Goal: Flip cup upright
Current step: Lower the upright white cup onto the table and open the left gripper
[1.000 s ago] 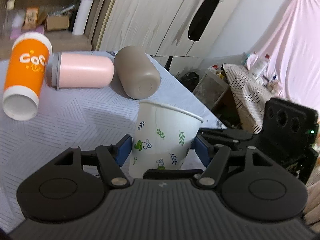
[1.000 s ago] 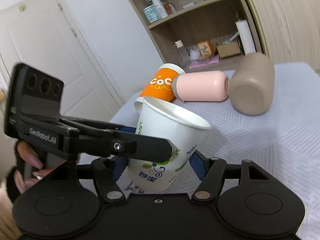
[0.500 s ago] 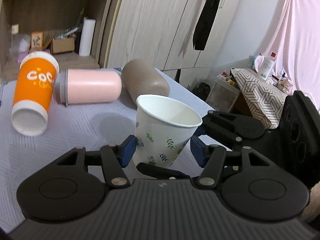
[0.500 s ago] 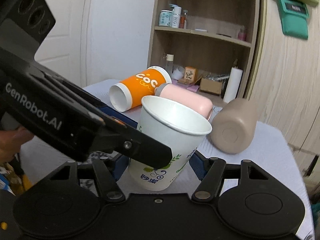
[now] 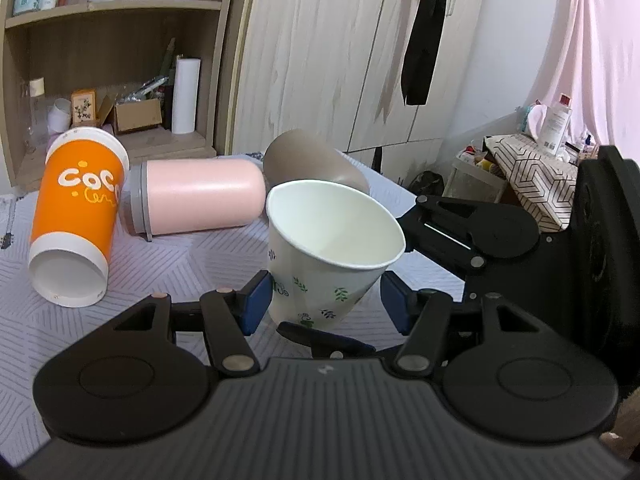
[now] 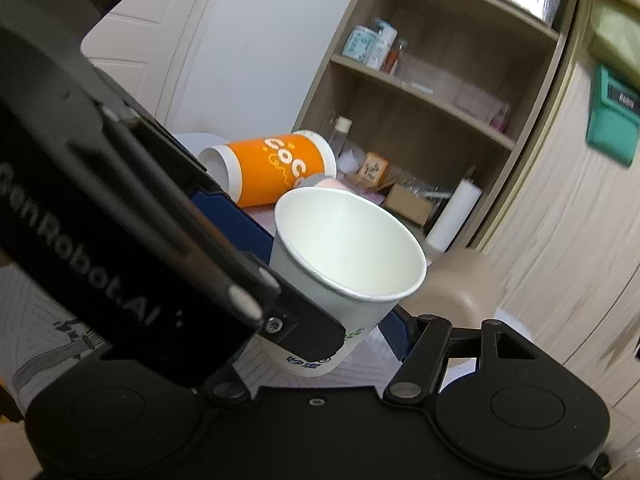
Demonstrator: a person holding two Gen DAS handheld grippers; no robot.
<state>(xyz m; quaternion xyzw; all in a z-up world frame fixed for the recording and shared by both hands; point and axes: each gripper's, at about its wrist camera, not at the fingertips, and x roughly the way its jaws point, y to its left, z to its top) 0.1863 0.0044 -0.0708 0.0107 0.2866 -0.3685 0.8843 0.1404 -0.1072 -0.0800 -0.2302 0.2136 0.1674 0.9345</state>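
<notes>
Landmark: the white paper cup (image 5: 334,258), leaf-printed, mouth up and tipped a little to the right, off the surface (image 5: 168,264).
Orange cup (image 5: 76,216): far left of the paper cup, lying on its side on the surface, open mouth toward the viewer, "CoC" lettering on its wall.
Pink tumbler (image 5: 196,202): left of and behind the paper cup, lying on its side, grey lid end touching the orange cup.
Left tongs (image 5: 326,300): spread around the lower half of the paper cup; the left blue pad (image 5: 256,300) sits against the cup wall, the right one stands a little clear of it, so the hold looks slack.
Paper cup from the right wrist view (image 6: 344,264): upright with a slight lean, white inside showing.
Brown tumbler (image 5: 316,164): directly behind the paper cup, on its side, partly hidden by the cup's rim.
Right tongs (image 6: 320,340): at the cup's base; the left tongs' black body covers one side, so I cannot tell whether they pinch the cup or stand free of it.
Shelf unit (image 5: 108,60): behind and left of the paper cup, holding a paper roll, boxes and bottles.
</notes>
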